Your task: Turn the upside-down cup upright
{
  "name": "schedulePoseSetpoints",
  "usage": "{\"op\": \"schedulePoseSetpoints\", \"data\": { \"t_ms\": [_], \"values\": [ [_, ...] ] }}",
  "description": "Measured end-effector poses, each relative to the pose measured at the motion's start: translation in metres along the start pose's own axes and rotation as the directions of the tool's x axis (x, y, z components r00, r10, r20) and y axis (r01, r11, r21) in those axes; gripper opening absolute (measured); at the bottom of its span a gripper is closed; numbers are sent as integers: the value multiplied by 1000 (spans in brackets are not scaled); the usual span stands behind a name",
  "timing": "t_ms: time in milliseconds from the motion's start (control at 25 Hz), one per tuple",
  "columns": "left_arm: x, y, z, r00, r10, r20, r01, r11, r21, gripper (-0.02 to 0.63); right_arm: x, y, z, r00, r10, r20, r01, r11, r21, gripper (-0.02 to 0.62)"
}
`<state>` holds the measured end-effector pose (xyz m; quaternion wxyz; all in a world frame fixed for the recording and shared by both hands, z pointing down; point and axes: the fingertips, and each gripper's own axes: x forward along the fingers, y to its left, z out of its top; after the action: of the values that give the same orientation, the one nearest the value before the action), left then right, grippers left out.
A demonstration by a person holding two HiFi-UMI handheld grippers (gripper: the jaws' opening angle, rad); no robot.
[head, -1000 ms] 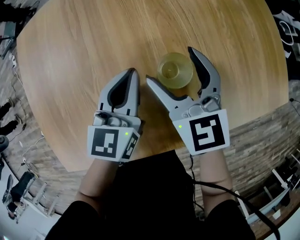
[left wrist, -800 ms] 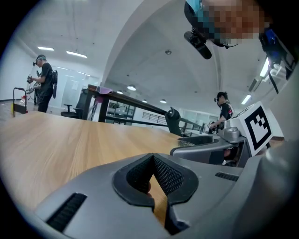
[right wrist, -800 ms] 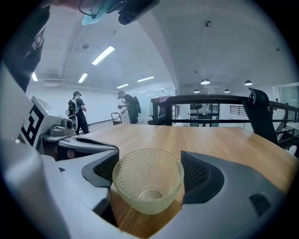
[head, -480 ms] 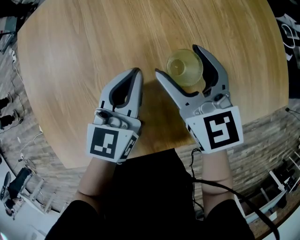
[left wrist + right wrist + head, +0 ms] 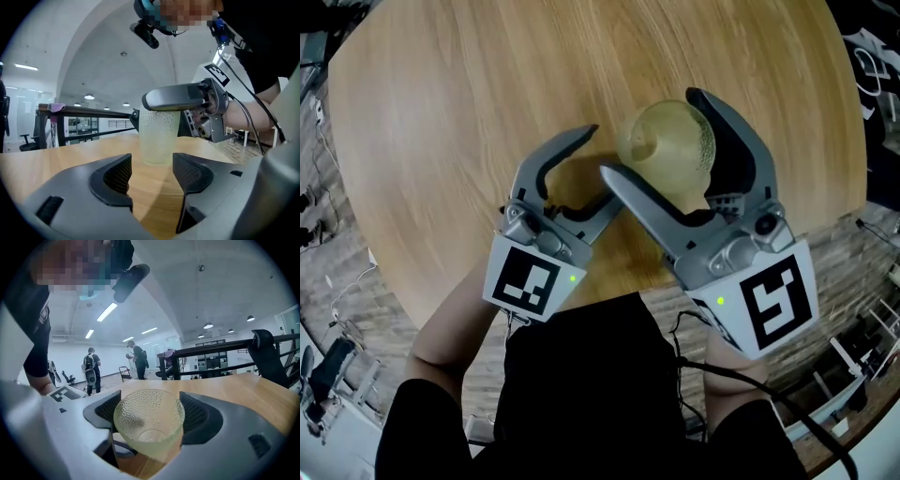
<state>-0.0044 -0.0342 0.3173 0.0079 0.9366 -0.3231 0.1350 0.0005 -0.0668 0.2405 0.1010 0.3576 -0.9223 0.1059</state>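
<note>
Glass cup (image 5: 673, 150) is now up off the wooden table (image 5: 459, 103), clamped between the pads of the right gripper (image 5: 656, 141). A second ago it stood on the wood inside those same jaws. So the lift has started.

In the right gripper view the wide rim sits nearer the camera and the base lower. The glass is clear, so which end is up is hard to call.

Left gripper (image 5: 592, 171) has rolled and swung in toward the cup. Its jaws have just been opening, from fully closed to wide apart, with nothing between them. The cup hangs just beyond their tips. This reads as a handover or a two-handed flip being set up, with the turn itself not yet done.
</note>
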Motion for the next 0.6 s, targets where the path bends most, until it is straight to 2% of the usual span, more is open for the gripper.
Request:
{"op": "schedulePoseSetpoints", "data": {
  "t_ms": [280, 440, 600],
  "values": [
    [19, -14, 2, 999, -12, 42, 14, 1000, -29, 288, -6, 14, 1, 997, 74, -10, -74, 997, 31, 387],
    [22, -17, 2, 996, 6, 90, -1, 999, -55, 288, -8, 10, 0, 997, 78, -5, -78, 994, 73, 387],
    [28, -18, 2, 992, 10, 123, -4, 999, -48, 293, -8, 8, -4, 997, 82, -6, -81, 994, 78, 387]
  ]
}}
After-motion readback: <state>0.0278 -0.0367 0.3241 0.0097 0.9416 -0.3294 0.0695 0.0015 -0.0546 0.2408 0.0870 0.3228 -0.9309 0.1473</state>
